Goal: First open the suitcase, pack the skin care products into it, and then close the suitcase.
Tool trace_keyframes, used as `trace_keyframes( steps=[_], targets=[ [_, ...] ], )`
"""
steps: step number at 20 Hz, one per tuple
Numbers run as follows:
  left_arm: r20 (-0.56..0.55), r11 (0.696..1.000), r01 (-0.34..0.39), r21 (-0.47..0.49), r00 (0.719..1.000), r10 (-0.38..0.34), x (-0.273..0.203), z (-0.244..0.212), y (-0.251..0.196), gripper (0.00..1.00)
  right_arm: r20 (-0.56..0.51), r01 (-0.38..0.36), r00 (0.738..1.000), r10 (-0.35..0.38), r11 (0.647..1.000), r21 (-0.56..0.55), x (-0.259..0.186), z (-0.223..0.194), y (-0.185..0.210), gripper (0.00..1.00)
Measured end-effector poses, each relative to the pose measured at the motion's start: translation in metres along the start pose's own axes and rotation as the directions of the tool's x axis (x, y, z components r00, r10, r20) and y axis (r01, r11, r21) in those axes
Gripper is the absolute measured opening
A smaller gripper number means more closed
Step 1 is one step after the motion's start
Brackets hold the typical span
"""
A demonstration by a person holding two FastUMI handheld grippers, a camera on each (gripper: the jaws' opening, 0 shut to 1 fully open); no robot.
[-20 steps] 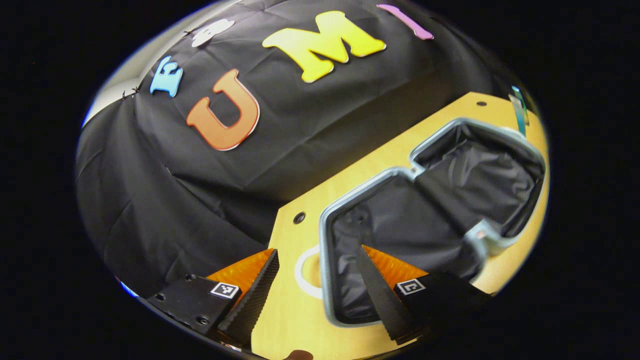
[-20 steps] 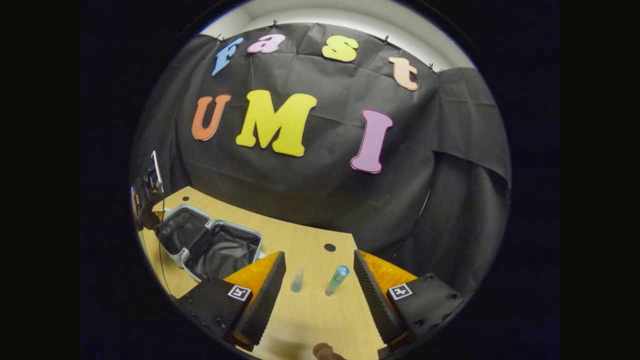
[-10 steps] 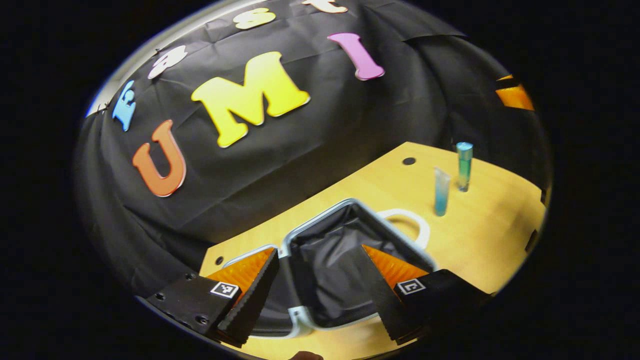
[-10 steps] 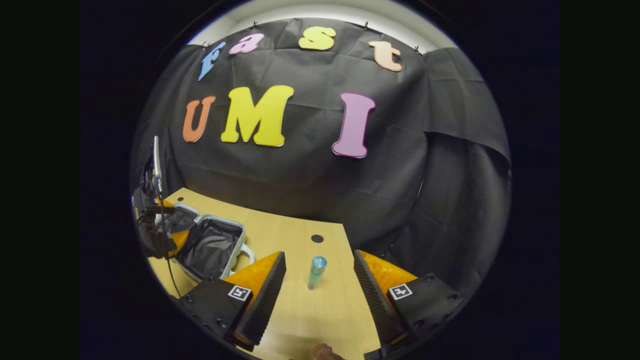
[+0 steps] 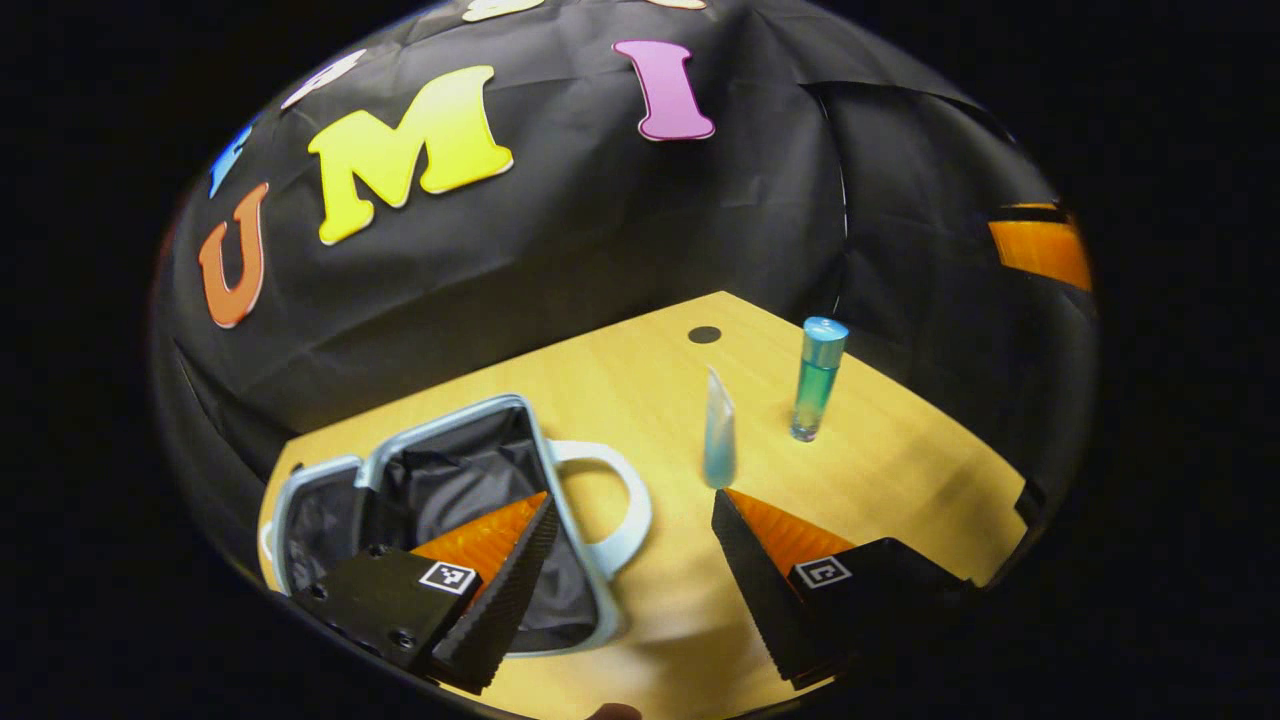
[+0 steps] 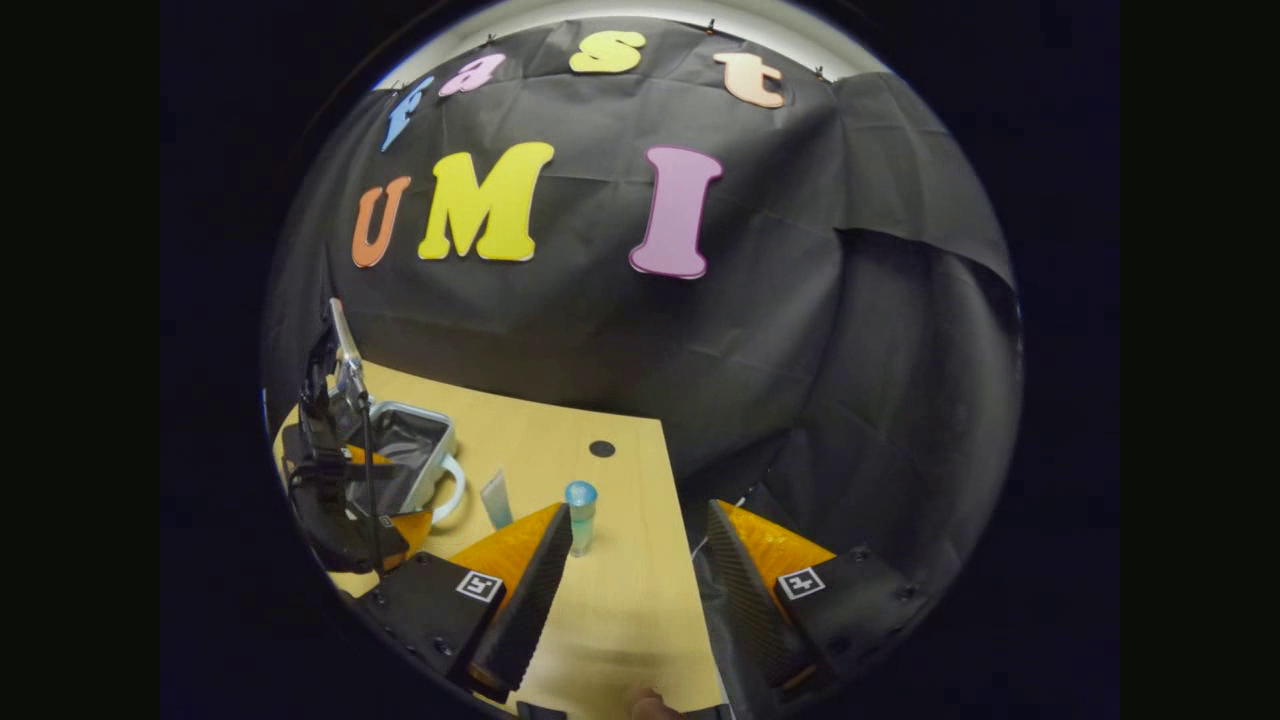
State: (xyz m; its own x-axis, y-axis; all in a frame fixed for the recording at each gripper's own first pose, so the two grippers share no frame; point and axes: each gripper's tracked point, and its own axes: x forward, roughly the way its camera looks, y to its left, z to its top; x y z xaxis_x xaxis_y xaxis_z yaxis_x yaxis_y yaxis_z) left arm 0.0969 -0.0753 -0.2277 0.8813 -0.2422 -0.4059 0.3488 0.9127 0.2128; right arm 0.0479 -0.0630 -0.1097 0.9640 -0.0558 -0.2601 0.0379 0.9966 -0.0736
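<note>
A small suitcase (image 5: 450, 417) lies open on the wooden table, showing a silver rim, black lining and a white handle (image 5: 625, 500). A clear blue tube (image 5: 718, 440) and a teal bottle (image 5: 817, 380) stand upright to its right. My left gripper (image 5: 630, 585) is open and empty, one finger over the suitcase's right edge, the other just short of the tube. My right gripper (image 6: 635, 600) is open and empty; the bottle (image 6: 580, 515) stands at its left fingertip, with the tube (image 6: 496, 498) and suitcase (image 6: 425, 440) further left. The left gripper (image 6: 372, 492) hovers over the suitcase.
The wooden table (image 5: 900, 480) has a dark round hole (image 5: 704, 334) near its far edge and ends at the black cloth wall. Part of the right gripper (image 5: 1040, 252) shows at the far right of the left gripper view. The table's right edge (image 6: 675, 560) runs between my right fingers.
The left gripper has swung right, from over the suitcase's open halves toward the tube and bottle. The right gripper has shifted right, so the bottle now sits by its left finger.
</note>
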Motion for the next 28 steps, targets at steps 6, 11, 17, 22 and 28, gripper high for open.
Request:
trace_keyframes(
  steps=[6,11,17,22,28],
  targets=[
    [-0.042,0.999,0.017,-0.038,0.999,-0.019,0.056,-0.009,-0.048,0.98,-0.085,0.002,0.996,-0.002,1.0,-0.002,0.023,-0.034,-0.024,0.81],
    [-0.106,0.997,-0.043,-0.069,0.994,0.035,0.105,-0.024,-0.049,0.89,-0.128,-0.007,0.992,0.004,1.0,-0.029,0.033,-0.059,-0.04,0.81],
    [-0.116,0.988,-0.061,-0.143,0.992,0.045,0.13,-0.028,-0.051,0.81,-0.192,-0.056,0.98,0.046,0.997,-0.046,0.043,-0.087,-0.037,0.81],
    [-0.105,0.991,-0.04,-0.13,0.994,0.026,0.135,-0.024,-0.06,0.51,-0.206,-0.094,0.975,0.084,0.995,-0.041,0.055,-0.092,-0.025,0.81],
    [-0.133,0.994,-0.024,-0.111,0.991,0.009,0.116,-0.016,-0.06,0.41,-0.165,-0.113,0.981,0.099,0.991,-0.073,0.072,-0.076,-0.017,0.81]
  ],
)
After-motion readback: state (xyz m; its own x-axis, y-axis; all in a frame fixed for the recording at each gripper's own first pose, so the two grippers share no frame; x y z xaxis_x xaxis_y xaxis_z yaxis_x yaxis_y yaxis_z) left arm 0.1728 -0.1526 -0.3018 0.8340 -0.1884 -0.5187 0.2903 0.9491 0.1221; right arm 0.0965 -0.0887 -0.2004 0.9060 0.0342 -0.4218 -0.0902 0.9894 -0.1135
